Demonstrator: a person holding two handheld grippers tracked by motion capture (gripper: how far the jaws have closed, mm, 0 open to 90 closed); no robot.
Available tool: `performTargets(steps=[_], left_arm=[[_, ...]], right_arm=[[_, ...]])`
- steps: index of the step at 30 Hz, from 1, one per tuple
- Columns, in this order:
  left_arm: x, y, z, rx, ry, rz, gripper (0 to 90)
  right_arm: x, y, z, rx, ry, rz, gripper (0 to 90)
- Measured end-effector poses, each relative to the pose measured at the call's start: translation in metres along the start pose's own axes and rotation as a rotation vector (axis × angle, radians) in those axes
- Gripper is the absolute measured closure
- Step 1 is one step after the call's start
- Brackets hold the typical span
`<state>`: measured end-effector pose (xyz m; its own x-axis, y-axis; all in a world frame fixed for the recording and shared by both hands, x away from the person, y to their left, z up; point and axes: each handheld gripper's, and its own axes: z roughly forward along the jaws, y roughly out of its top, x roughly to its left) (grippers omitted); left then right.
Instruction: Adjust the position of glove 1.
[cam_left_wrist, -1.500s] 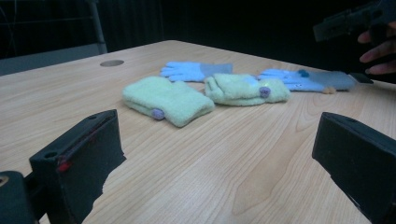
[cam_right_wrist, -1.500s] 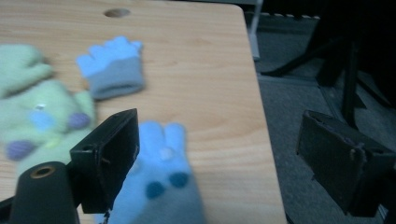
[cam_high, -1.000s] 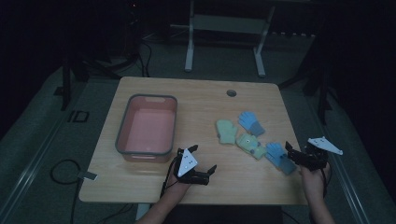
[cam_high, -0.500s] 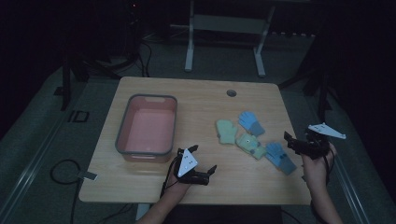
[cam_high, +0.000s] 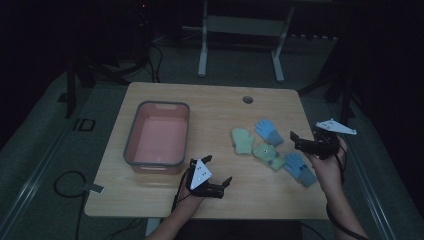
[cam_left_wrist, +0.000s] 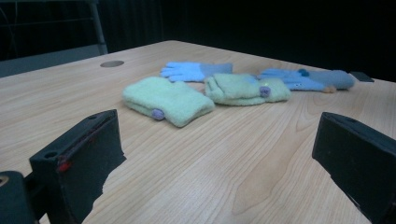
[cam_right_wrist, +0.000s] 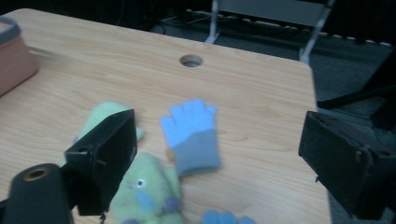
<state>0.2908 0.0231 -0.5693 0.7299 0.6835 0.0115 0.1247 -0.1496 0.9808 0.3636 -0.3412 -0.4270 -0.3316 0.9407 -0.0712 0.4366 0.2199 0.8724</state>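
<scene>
Compared with one second ago, my right claw has left the near blue glove and now sits raised at the right edge of the table, beyond that glove; half a second ago it was already lifting off the same spot. Its jaws stand wide apart and hold nothing (the right gripper view shows bare table between them).

The near blue glove lies flat near the right edge, where it lay before. The far blue glove lies just beyond it, fingers pointing toward the far edge. Two green gloves lie between the blue pair and the table centre, the nearer green one touching the near blue glove. None of the four has shifted across the three frames.

My left claw has not moved: it rests near the near edge, just beside the near right corner of the pink tub. Its jaws are spread wide and empty, pointed at the gloves (left gripper view).

The tub stands on the left half of the table, unchanged.
</scene>
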Motion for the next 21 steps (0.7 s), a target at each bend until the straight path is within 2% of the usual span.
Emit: performTargets(steps=[1, 6, 11, 21], left_arm=[[0.0, 0.0, 0.0, 0.0, -0.001, -0.001, 1.8], [0.001, 0.0, 0.0, -0.001, -0.002, -0.003, 1.8], [0.001, 0.0, 0.0, -0.001, -0.003, -0.005, 1.8], [0.0, 0.0, 0.0, 0.0, -0.004, 0.0, 1.8]], right_arm=[[0.005, 0.005, 0.004, 0.006, 0.025, -0.006, 13.4], [0.016, 0.014, 0.013, 0.016, 0.054, -0.032, 14.0], [0.028, 0.021, 0.03, 0.046, 0.104, -0.033, 15.6], [0.05, 0.028, 0.055, 0.091, 0.165, -0.042, 16.3]])
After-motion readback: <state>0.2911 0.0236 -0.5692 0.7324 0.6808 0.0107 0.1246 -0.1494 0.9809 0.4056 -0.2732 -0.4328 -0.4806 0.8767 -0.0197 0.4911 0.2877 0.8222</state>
